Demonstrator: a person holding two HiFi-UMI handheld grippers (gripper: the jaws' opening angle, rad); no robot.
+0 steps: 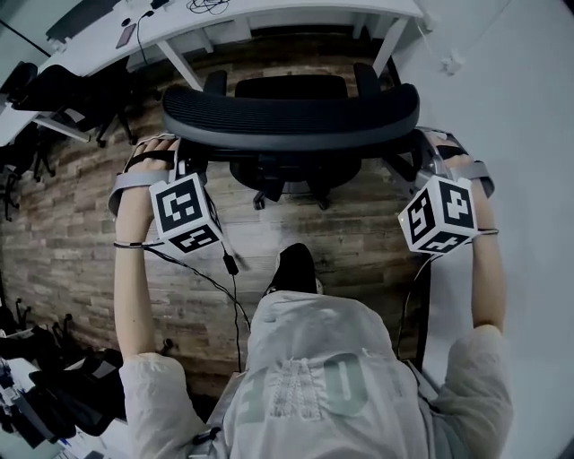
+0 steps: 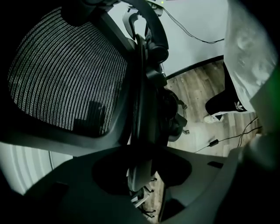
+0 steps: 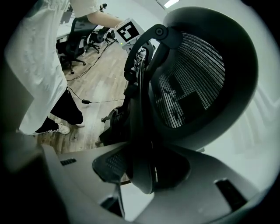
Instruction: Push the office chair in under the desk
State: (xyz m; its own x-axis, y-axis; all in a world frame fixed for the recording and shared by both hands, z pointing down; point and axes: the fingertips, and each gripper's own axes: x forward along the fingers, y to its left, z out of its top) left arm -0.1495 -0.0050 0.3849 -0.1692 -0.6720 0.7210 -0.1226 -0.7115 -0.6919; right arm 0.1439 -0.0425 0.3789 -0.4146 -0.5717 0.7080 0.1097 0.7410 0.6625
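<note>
Office chair (image 1: 291,112) held by both backrest ends, desk (image 1: 296,11) at 12 o'clock
Backrest runs 9 to 3; left gripper (image 1: 172,151) looks clamped on its 9 o'clock rim, right gripper (image 1: 429,148) on the 3 o'clock rim, equally near. Seat faces the gap between slanted desk legs (image 1: 182,64) at 11 and 1; a cable (image 1: 202,278) trails behind at 6.
</note>
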